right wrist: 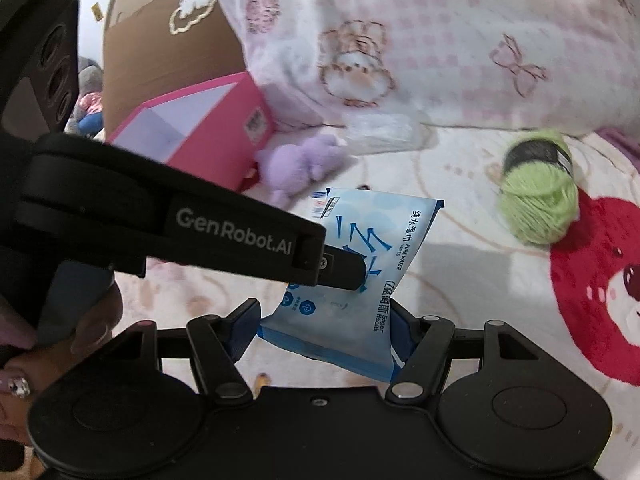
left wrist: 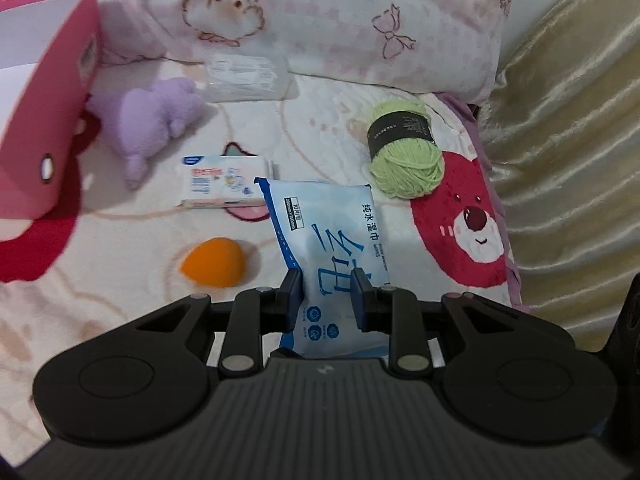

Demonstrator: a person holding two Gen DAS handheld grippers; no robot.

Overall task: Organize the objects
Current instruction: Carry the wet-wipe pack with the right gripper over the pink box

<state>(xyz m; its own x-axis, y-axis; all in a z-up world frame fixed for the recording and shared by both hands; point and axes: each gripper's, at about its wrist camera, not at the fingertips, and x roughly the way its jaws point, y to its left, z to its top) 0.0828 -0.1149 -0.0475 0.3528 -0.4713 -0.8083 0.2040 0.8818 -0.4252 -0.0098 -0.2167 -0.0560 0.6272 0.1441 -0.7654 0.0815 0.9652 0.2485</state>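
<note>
Blue-and-white wipes pack [left wrist: 326, 256] hangs above the blanket [left wrist: 120, 240], clamped in my left gripper [left wrist: 326, 294] while my right gripper [right wrist: 324, 330] stands apart around its lower end, so next I judge it goes into the pink box [left wrist: 48, 120].

The blue plastic pack of wet wipes [left wrist: 332, 240] sits nearest, raised off the pale fleece blanket [left wrist: 120, 248], with the orange teardrop sponge [left wrist: 213, 263] to its left and the smaller white tissue pack [left wrist: 224, 182] just beyond its far left corner. Farther left lie the purple plush toy [left wrist: 154, 118] and, beside it at the left edge, the pink cardboard box [left wrist: 52, 120]. The green ball of yarn [left wrist: 406, 150] lies to the far right, the clear plastic packet [left wrist: 246, 77] farthest back against the pink-patterned pillow [left wrist: 360, 12].
</note>
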